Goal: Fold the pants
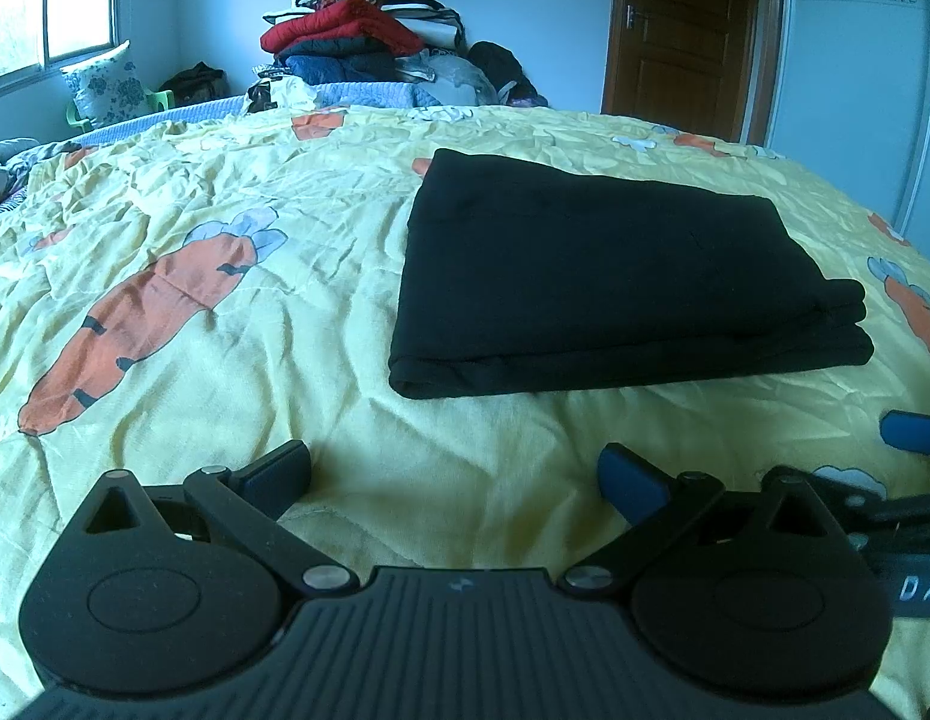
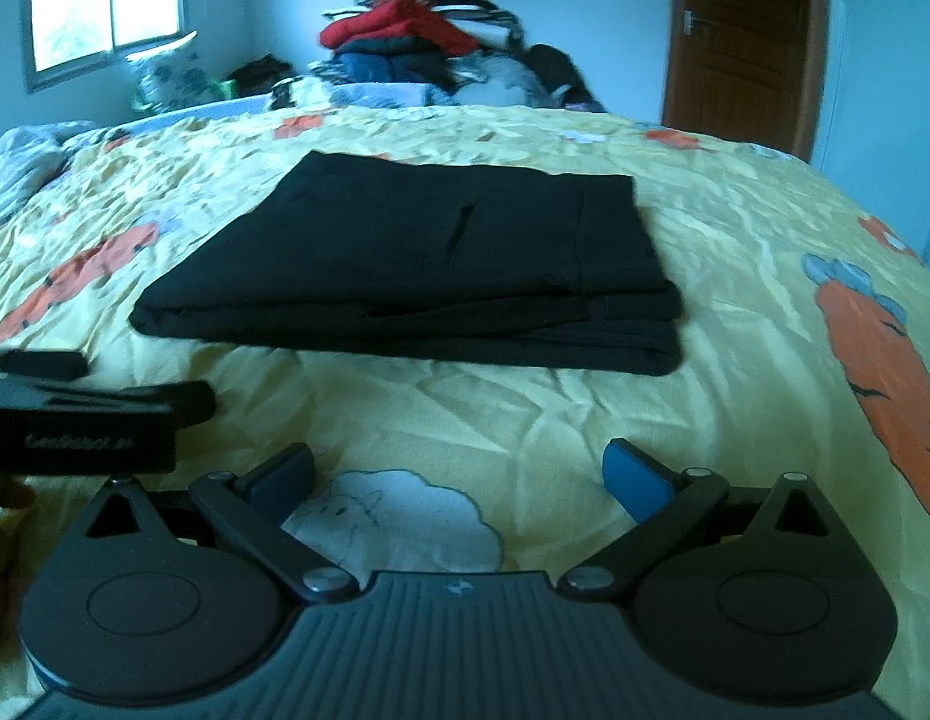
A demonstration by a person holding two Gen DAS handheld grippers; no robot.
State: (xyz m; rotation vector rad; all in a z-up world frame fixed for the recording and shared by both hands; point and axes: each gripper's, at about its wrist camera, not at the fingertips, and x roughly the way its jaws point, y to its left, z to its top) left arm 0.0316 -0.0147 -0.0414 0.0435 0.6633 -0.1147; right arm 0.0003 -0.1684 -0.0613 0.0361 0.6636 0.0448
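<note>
- The pants (image 1: 609, 282) are black and folded into a flat, stacked rectangle, lying on the quilt (image 1: 225, 240).
- From the left wrist they sit at about 1 o'clock, well ahead of the left gripper (image 1: 456, 477); from the right wrist they sit at about 11 to 12 o'clock, ahead of the right gripper (image 2: 459, 474).
- The near edge shows several layers stacked on one another, rounded at the folds; at the right-hand end the layers step slightly, the top one sitting a little back from the lower ones.
- The top face is smooth, with a short dark slit near its middle in the right view, possibly a pocket opening; the blur there leaves it uncertain.
- Left gripper: jaws wide apart, nothing between them, clear of the pants, with bare quilt below.
- Right gripper: jaws likewise wide apart and empty, above a white sheep print on the quilt.
- The two grippers are side by side; each shows at the edge of the other's view.
- The quilt is yellow, creased, printed with orange carrots.
- A clothes pile (image 1: 357, 30) stands beyond the bed at 12 o'clock, a door (image 1: 687, 30) at 1 o'clock, a window (image 1: 45, 6) at 10 o'clock.
</note>
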